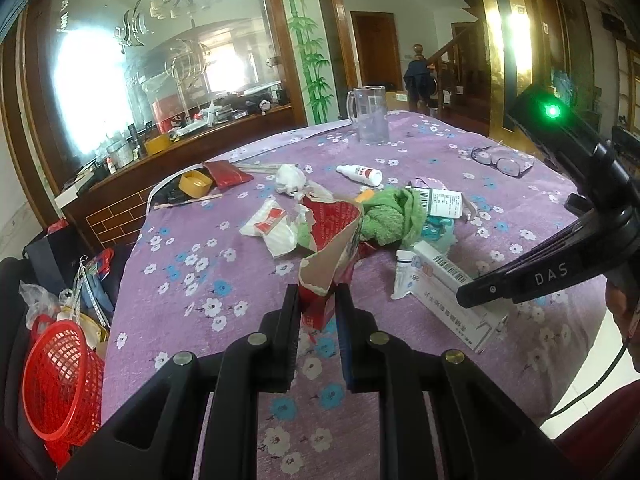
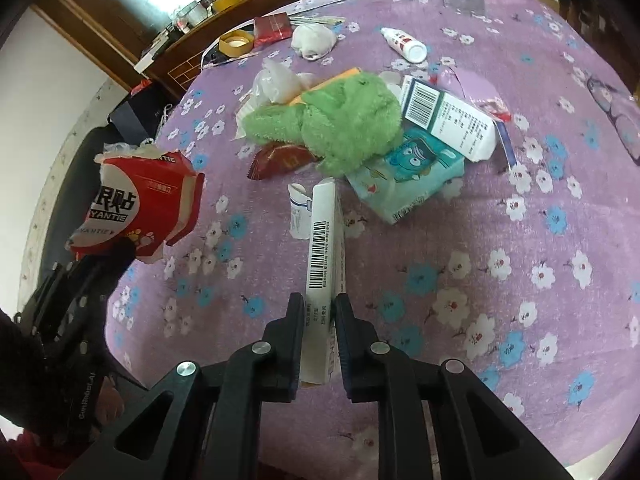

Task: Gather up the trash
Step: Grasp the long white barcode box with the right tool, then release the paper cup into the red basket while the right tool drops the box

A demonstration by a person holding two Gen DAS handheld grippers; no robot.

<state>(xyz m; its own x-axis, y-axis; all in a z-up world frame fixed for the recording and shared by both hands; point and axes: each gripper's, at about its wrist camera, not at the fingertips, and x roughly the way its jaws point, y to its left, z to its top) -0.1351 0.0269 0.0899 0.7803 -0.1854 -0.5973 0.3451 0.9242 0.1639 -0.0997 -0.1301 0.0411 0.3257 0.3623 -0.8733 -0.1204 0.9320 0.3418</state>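
Observation:
My left gripper [image 1: 318,300] is shut on a torn red cardboard box [image 1: 332,248], held above the purple flowered tablecloth [image 1: 224,256]. The same red box [image 2: 140,204] shows at the left of the right wrist view. My right gripper [image 2: 320,312] is shut on a long white carton with a barcode [image 2: 322,248]; that carton [image 1: 452,280] lies under the right gripper's fingers [image 1: 480,290] in the left wrist view. More litter lies behind: a green towel [image 2: 344,128], a white box with a barcode [image 2: 448,120], a blue tissue pack [image 2: 408,176], a red wrapper [image 2: 280,162].
A red mesh basket [image 1: 60,384] stands off the table's left edge. On the cloth lie a white bottle [image 1: 360,174], a crumpled tissue [image 1: 290,180], a yellow tape roll [image 1: 195,183], glasses [image 1: 502,160] and a clear mug [image 1: 370,114]. A person's sleeve [image 2: 24,364] is at lower left.

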